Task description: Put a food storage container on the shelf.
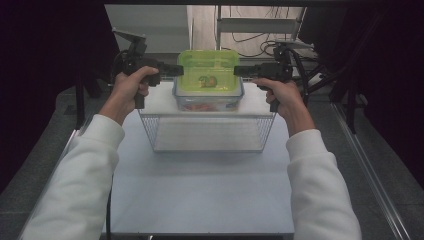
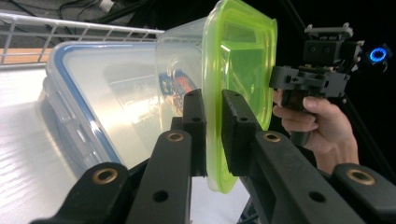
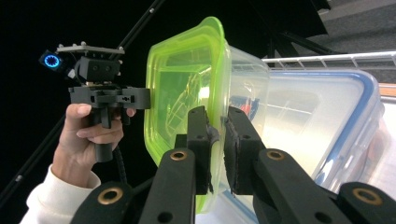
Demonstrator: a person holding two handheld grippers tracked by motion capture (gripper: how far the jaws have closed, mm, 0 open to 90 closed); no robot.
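A clear food box with a lime-green lid [image 1: 208,67] is gripped from both sides, directly over a larger clear box with a blue-rimmed lid [image 1: 207,102]. Whether the two boxes touch, I cannot tell. My left gripper [image 1: 177,71] is shut on the lid's left rim, and up close its jaws [image 2: 214,100] pinch the green edge [image 2: 238,60]. My right gripper [image 1: 239,71] is shut on the right rim, its padded jaws [image 3: 217,116] clamping the green lid [image 3: 182,84]. Something orange and red lies inside the boxes.
An empty wire basket [image 1: 150,130] stands on the white table [image 1: 200,190] just in front of the boxes. Beyond the table's far edge are cables and a metal frame [image 1: 260,25]. Dark curtains flank both sides.
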